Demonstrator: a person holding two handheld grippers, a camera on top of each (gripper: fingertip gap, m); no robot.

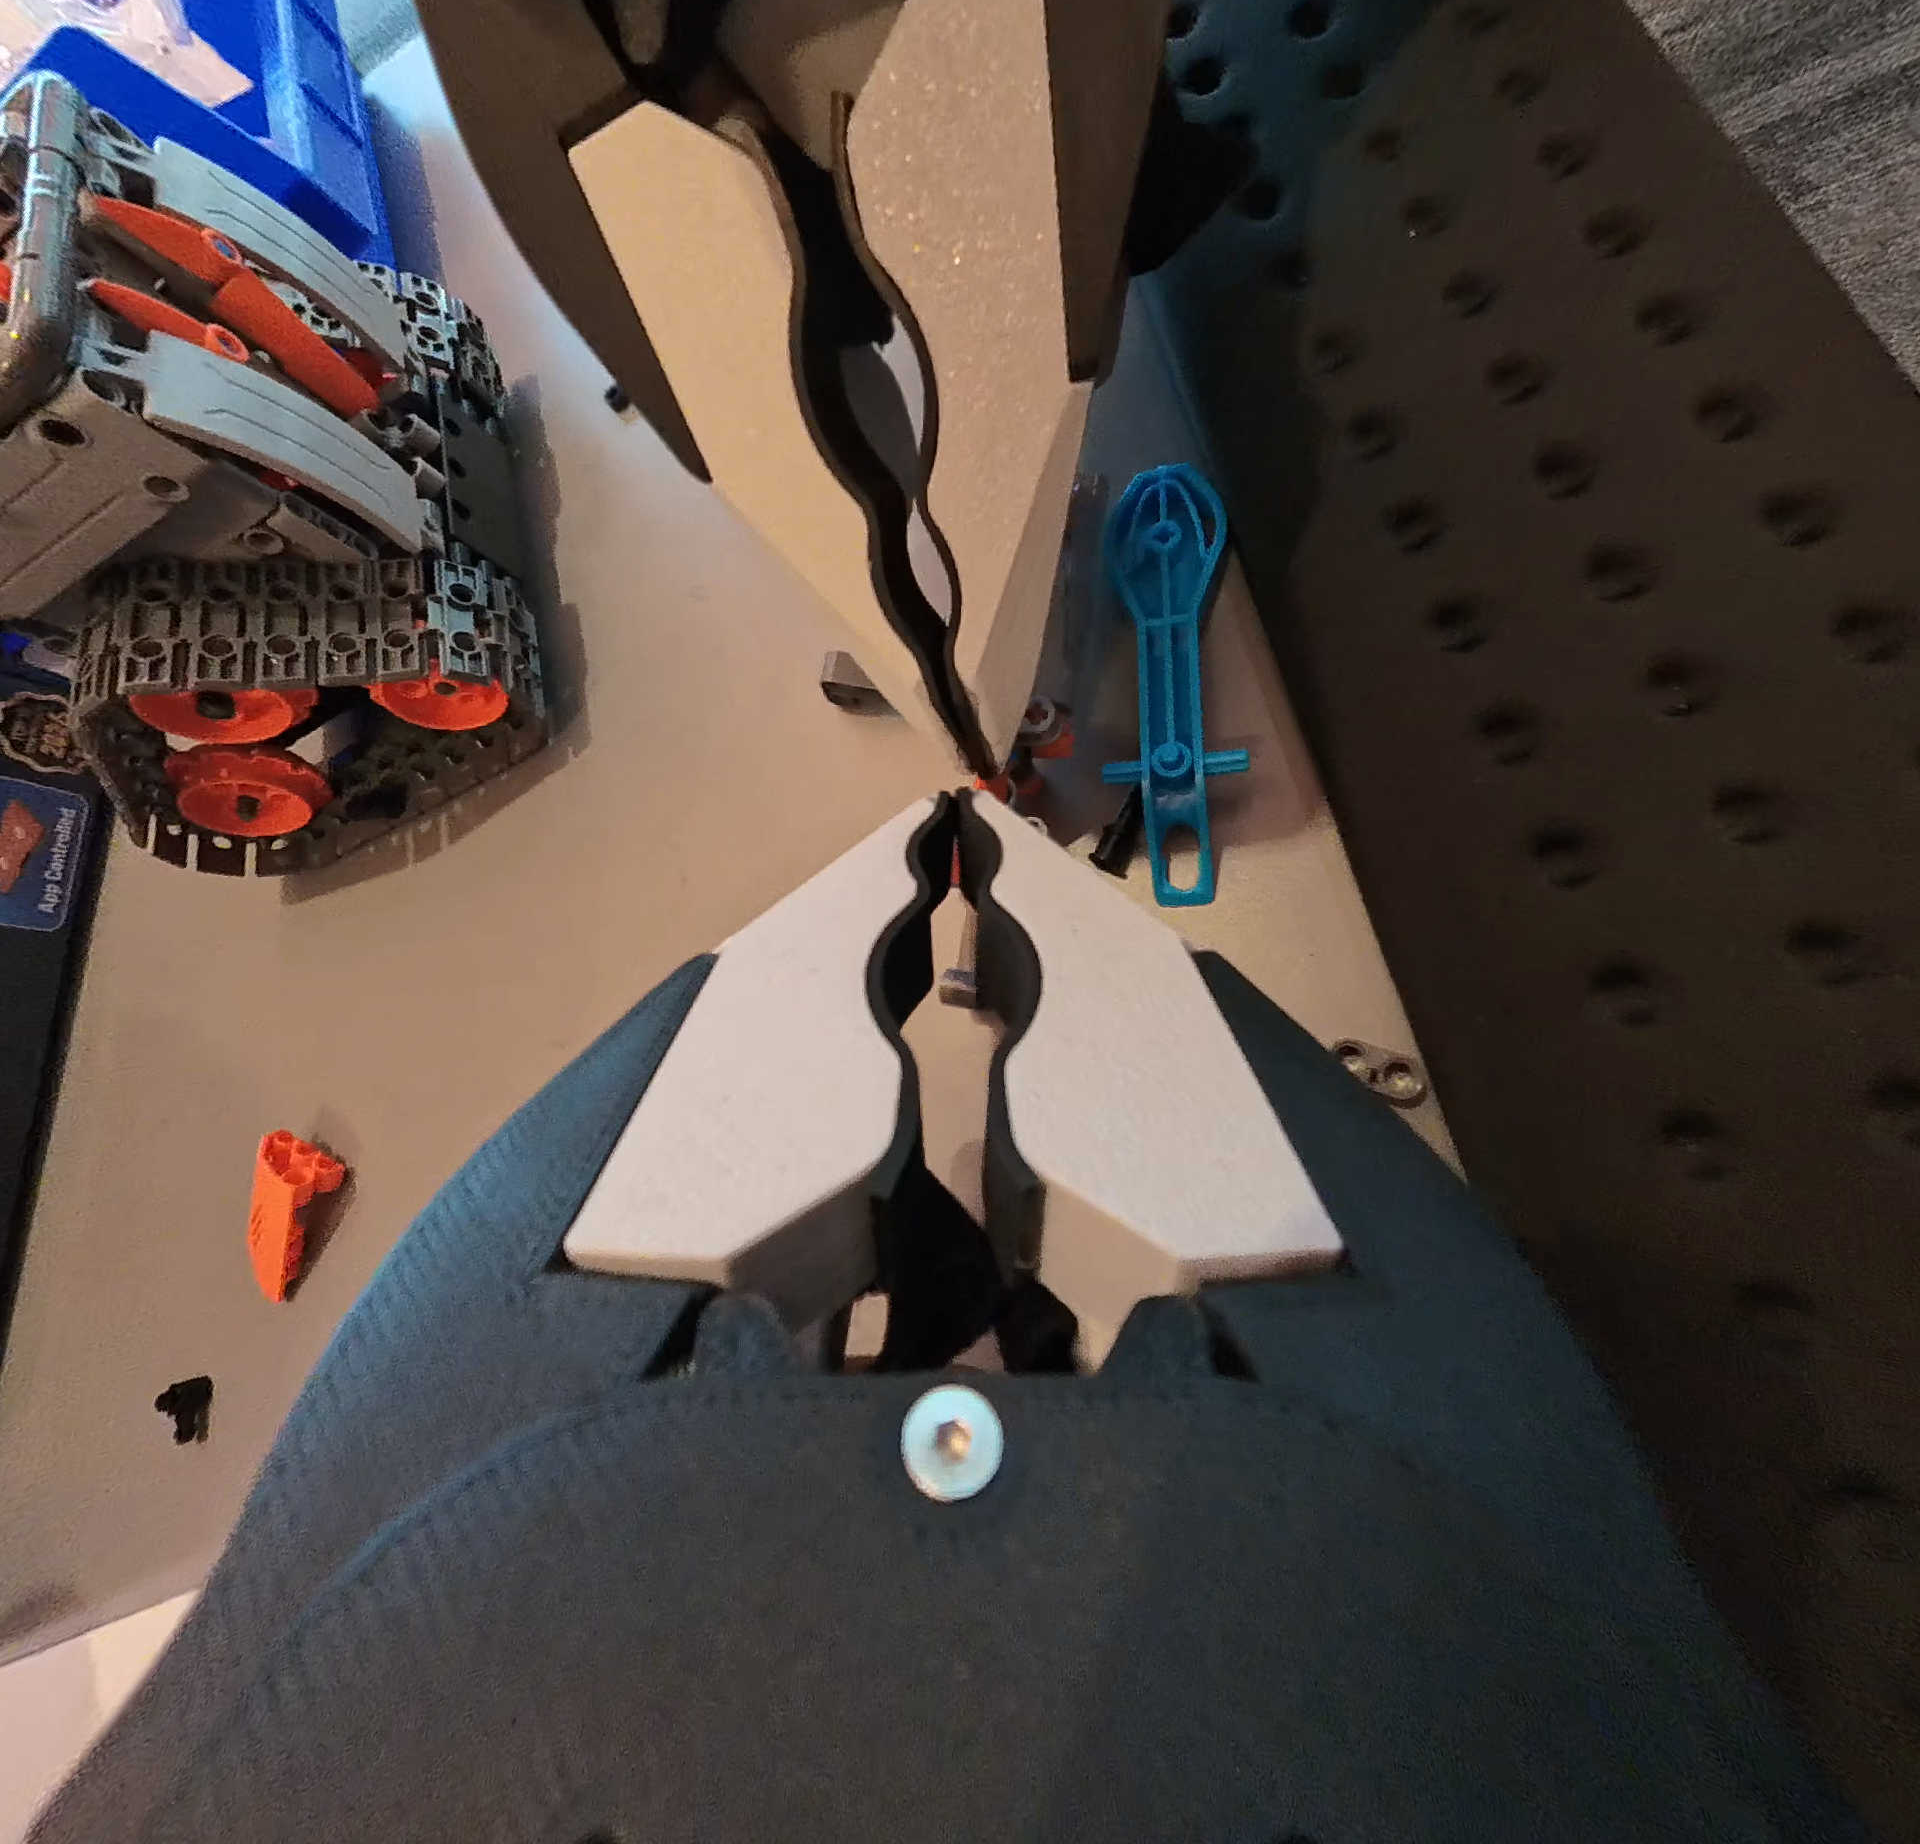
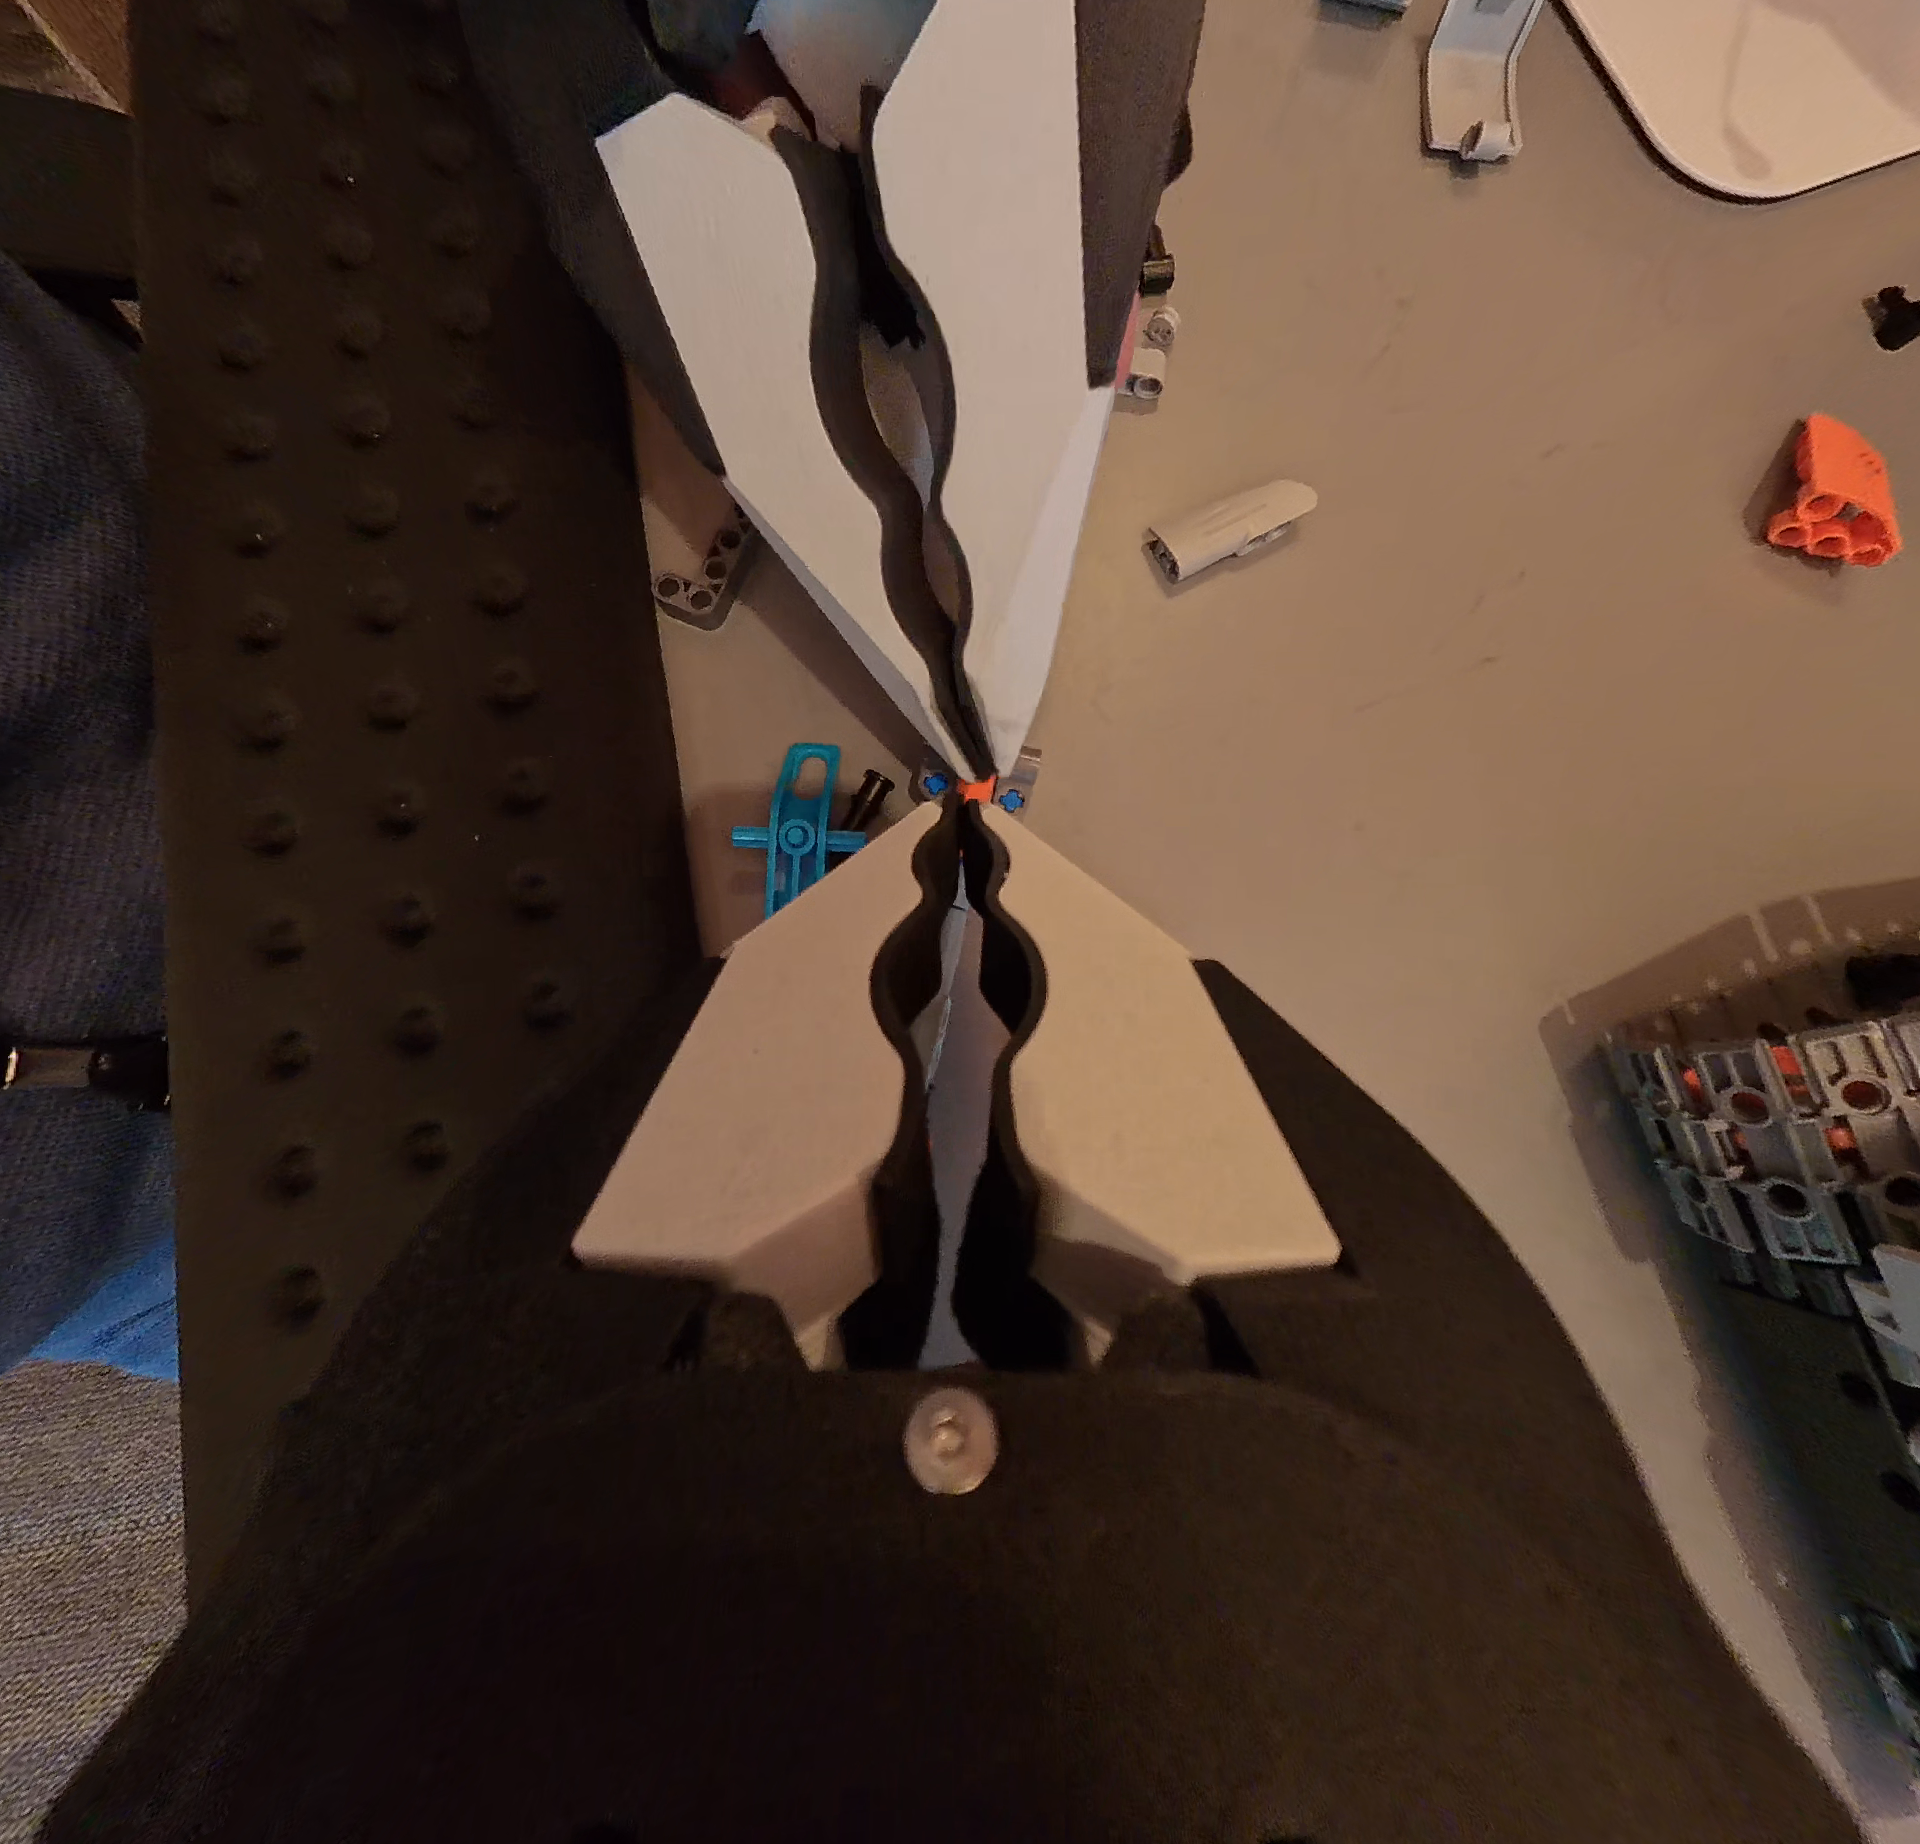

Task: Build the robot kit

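Observation:
Both grippers meet tip to tip over a beige table (image 2: 1351,755). Between the tips is a small toy-brick assembly (image 2: 977,787): an orange centre piece with a grey connector carrying a blue cross pin on each side. My right gripper (image 2: 961,815) is shut, its tips pinching the assembly from below. My left gripper (image 1: 956,805) is shut, with an orange sliver (image 1: 953,864) of the same assembly between its pads. In the left wrist view the right gripper's tips (image 1: 977,755) touch the assembly's orange and grey parts (image 1: 1042,743). How much of the assembly lies inside the pads is hidden.
A grey and orange tracked vehicle model (image 1: 260,547) stands on the table, also in the right wrist view (image 2: 1766,1171). A blue plastic tool (image 1: 1169,693) and a black pin (image 1: 1117,844) lie by a dark studded mat (image 1: 1610,651). Loose orange (image 2: 1829,490) and grey (image 2: 1231,527) parts lie around. Both grippers' tips are close together, under 4 cm apart.

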